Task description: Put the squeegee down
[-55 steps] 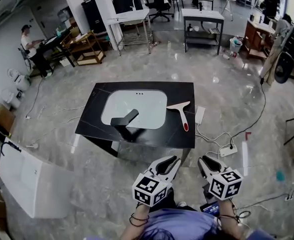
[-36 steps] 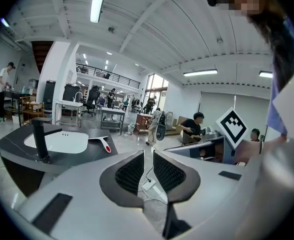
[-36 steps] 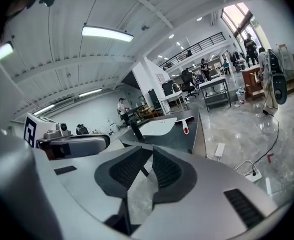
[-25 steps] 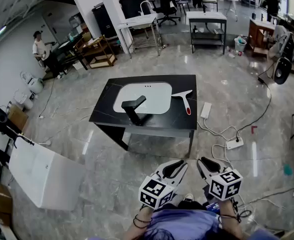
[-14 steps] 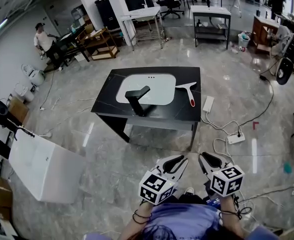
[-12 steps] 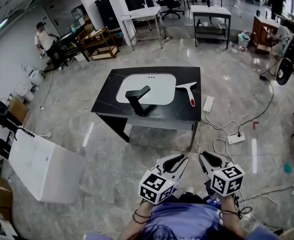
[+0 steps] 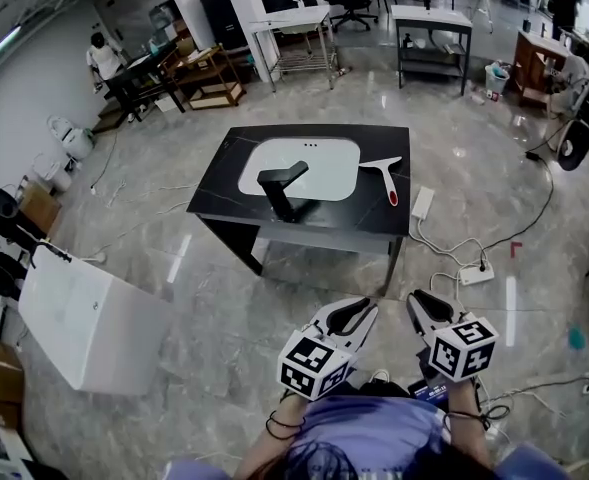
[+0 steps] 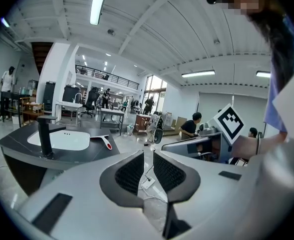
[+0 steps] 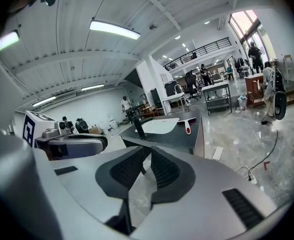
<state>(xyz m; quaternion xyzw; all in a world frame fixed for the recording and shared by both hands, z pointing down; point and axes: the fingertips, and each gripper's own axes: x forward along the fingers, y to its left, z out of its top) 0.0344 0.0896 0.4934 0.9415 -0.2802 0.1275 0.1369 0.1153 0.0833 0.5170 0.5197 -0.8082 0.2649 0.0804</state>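
Although the task names a squeegee (image 7: pixel 386 178) to be set down, we find it already lying flat on the black countertop (image 7: pixel 374 223), just to the right of the white sink basin (image 7: pixel 324 158) and clear of the black faucet (image 7: pixel 282 183). Neither claw touches it.

Left gripper (image 7: pixel 366 306): held low in front of the person, over open floor. In its own view the left gripper (image 8: pixel 147 151) has its pads drawn together to a bare slit, with nothing between them.

Right gripper (image 7: pixel 417 298): beside the left one, likewise over floor. Its jaws have just been closing; in its own view the right gripper (image 9: pixel 147 151) shows the same bare slit, with nothing held.

Governing relation: the squeegee lies ahead of both claws and well apart from them, across a stretch of floor and the near edge of the countertop. Its blade sits at the far end, crosswise; its handle runs back toward us, red tip nearest. It falls roughly between the lines of the two claws, so we judge neither hand markedly nearer.

Both gripper views confirm the bearing: squeegee (image 8: pixel 103 140) ahead and to the left, squeegee (image 9: pixel 185 124) ahead and slightly to the right.

We judge the placement done; no further reach appears called for.
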